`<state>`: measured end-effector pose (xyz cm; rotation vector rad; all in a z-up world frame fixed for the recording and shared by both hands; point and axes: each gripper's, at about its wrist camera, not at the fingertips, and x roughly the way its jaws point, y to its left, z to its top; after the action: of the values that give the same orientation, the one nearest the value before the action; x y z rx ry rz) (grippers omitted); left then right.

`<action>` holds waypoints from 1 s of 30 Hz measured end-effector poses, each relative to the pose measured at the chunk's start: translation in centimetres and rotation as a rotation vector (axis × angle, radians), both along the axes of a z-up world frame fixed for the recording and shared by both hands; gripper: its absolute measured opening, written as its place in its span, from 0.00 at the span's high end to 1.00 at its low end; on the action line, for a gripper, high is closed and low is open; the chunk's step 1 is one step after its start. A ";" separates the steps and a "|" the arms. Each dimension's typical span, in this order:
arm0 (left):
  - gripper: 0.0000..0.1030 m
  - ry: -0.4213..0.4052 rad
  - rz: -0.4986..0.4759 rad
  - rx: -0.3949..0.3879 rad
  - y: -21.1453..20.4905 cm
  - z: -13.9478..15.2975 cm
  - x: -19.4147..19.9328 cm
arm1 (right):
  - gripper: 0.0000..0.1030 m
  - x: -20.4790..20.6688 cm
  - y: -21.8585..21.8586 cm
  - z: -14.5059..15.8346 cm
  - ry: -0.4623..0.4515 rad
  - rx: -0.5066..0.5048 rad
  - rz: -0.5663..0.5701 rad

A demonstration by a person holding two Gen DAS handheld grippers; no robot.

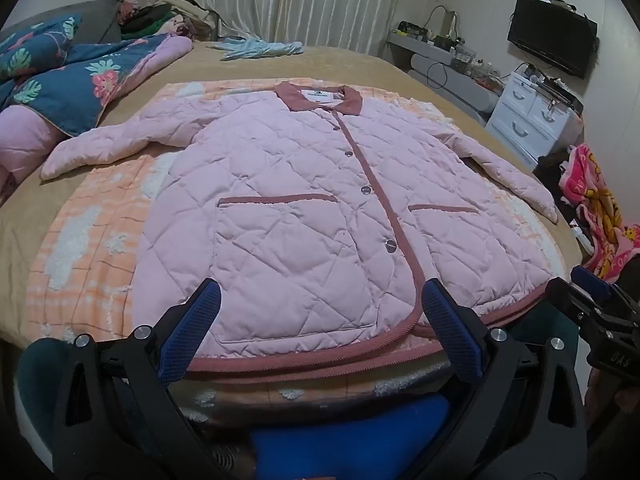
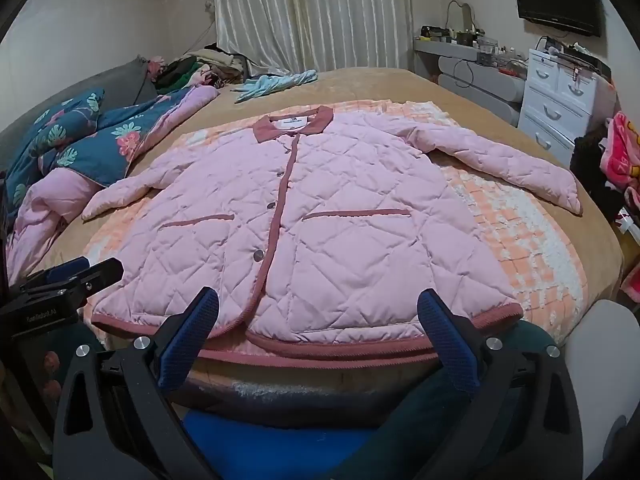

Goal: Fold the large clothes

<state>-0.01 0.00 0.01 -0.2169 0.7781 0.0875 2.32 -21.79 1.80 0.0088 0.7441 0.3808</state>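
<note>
A pink quilted jacket (image 1: pixel 280 200) with dark rose collar, trim and pocket edges lies flat and face up on the bed, buttoned, both sleeves spread out to the sides. It also shows in the right wrist view (image 2: pixel 340 220). My left gripper (image 1: pixel 320 300) is open and empty, just above the jacket's bottom hem on the left half. My right gripper (image 2: pixel 318 308) is open and empty, above the hem on the right half. The right gripper also shows at the right edge of the left wrist view (image 1: pixel 592 292).
The jacket rests on an orange checked blanket (image 1: pixel 92 248) over a tan bedspread (image 1: pixel 360 64). A blue floral quilt (image 1: pixel 72 76) is piled at the left. A light blue garment (image 1: pixel 260 48) lies at the far end. White drawers (image 1: pixel 532 120) and pink cloth (image 1: pixel 596 208) stand at the right.
</note>
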 end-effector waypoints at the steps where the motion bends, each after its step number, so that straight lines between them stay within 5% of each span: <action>1: 0.09 0.001 0.000 0.000 0.0 0.0 0.0 | 0.04 0.0 0.0 0.0 0.000 0.000 0.000; 30: 0.09 -0.002 -0.001 0.002 -0.1 -0.1 0.1 | 0.04 0.0 0.6 -0.4 0.006 -0.025 0.032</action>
<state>0.06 -0.05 -0.04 -0.2143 0.7757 0.0873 2.30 -21.23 1.44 -0.0254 0.7552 0.4017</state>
